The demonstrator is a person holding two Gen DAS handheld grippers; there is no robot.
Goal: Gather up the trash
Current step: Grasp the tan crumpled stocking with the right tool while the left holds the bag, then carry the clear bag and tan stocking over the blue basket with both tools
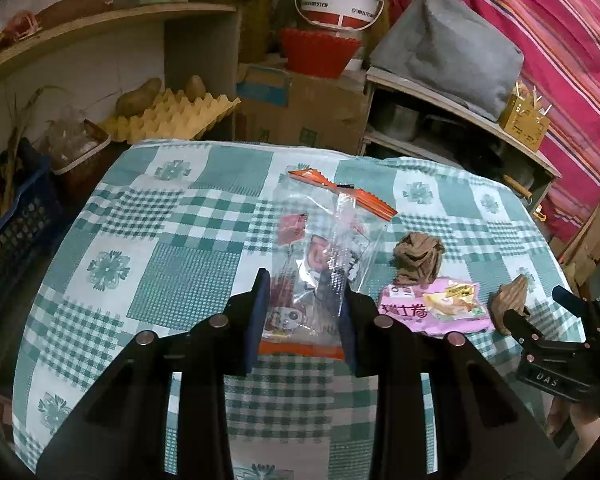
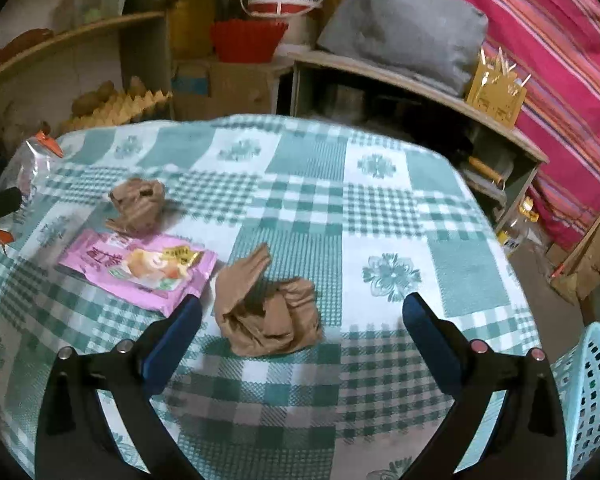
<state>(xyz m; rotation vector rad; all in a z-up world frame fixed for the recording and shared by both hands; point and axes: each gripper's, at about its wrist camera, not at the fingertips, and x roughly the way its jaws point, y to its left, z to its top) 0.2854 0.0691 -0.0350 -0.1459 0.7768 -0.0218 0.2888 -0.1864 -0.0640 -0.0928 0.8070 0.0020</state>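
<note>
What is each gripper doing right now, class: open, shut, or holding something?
Left gripper: shut on the clear wrapper, lifted off the table.
Right gripper: open, holding nothing; crumpled brown paper lies between its fingers, untouched.

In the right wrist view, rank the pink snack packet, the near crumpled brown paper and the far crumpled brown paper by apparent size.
1. pink snack packet
2. near crumpled brown paper, nearly as large, though closest to the camera
3. far crumpled brown paper
</note>
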